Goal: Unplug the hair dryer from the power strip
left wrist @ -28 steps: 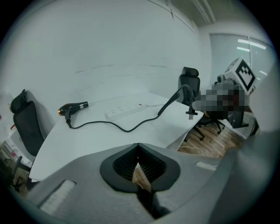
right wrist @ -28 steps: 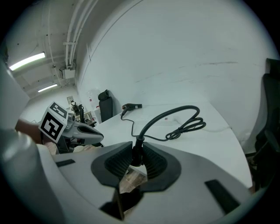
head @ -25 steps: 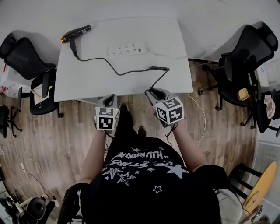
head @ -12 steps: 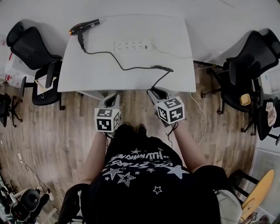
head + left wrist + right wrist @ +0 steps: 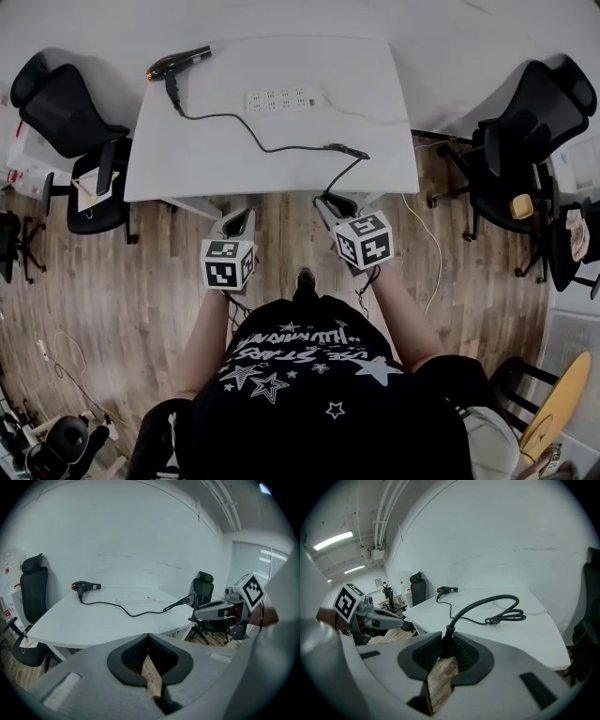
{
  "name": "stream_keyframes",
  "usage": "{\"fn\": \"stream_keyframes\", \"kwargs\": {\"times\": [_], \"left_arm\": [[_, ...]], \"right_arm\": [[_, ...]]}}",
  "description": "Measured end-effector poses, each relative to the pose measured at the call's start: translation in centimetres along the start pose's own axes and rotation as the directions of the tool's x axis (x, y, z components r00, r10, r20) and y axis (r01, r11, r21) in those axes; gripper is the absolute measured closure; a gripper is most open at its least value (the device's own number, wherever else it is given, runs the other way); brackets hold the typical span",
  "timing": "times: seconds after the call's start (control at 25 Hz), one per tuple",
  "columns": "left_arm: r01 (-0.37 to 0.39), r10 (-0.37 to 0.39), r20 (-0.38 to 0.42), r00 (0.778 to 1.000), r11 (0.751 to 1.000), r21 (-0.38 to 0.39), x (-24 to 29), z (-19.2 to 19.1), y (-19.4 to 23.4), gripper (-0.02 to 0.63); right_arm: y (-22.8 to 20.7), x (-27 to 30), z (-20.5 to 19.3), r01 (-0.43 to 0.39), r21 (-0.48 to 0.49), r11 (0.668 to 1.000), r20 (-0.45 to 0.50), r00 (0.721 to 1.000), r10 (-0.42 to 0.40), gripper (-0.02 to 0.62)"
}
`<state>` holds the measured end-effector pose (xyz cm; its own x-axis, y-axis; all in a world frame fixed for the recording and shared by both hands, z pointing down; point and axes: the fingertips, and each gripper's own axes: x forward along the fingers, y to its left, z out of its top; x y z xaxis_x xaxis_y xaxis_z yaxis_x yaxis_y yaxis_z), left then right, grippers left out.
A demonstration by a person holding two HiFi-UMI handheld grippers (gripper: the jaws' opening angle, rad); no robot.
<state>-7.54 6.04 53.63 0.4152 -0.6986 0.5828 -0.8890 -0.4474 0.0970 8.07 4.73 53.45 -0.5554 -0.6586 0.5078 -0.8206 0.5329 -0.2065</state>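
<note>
The black hair dryer (image 5: 178,62) lies at the far left corner of the white table (image 5: 206,159), seen also in the left gripper view (image 5: 84,586). Its black cord (image 5: 272,145) runs past the white power strip (image 5: 281,98) and off the near edge. My right gripper (image 5: 336,202) holds the cord's plug (image 5: 447,641) clear of the strip, just off the table edge, its jaws shut on it (image 5: 446,644). My left gripper (image 5: 236,223) hovers beside it over the floor, jaws shut with nothing between them (image 5: 148,637).
Black office chairs stand left (image 5: 70,112) and right (image 5: 525,122) of the table. The strip's white lead (image 5: 417,220) drops off the right side to the wooden floor. A wall runs behind the table.
Both grippers have drawn back a little from the table edge toward the person. The plug stays in the right gripper and the cord trails further off the edge.
</note>
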Motion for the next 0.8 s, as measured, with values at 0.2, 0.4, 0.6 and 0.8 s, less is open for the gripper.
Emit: {"fn": "stream_keyframes", "kwargs": {"times": [0.2,0.4,0.6,0.8], "left_arm": [[0.032,-0.032,0.000,1.000,0.999,0.007,-1.8,-0.8,0.0,0.598],[0.044,-0.044,0.018,0.999,0.999,0.002,-4.0,-1.8,0.3,0.599],[0.061,-0.061,0.024,0.998,0.998,-0.016,-5.9,-3.1,-0.1,0.598],[0.072,-0.071,0.039,0.997,0.997,-0.020,-7.7,-4.0,0.3,0.598]], "right_arm": [[1.7,-0.8,0.2,0.016,-0.004,1.000,0.009,1.000,-0.016,0.514],[3.5,-1.8,-0.5,0.037,-0.007,0.999,0.006,0.999,-0.037,0.514],[4.9,-3.0,-1.5,0.058,0.008,0.998,0.007,0.998,-0.058,0.514],[7.2,-3.4,-2.1,0.056,0.005,0.998,0.012,0.998,-0.056,0.514]]}}
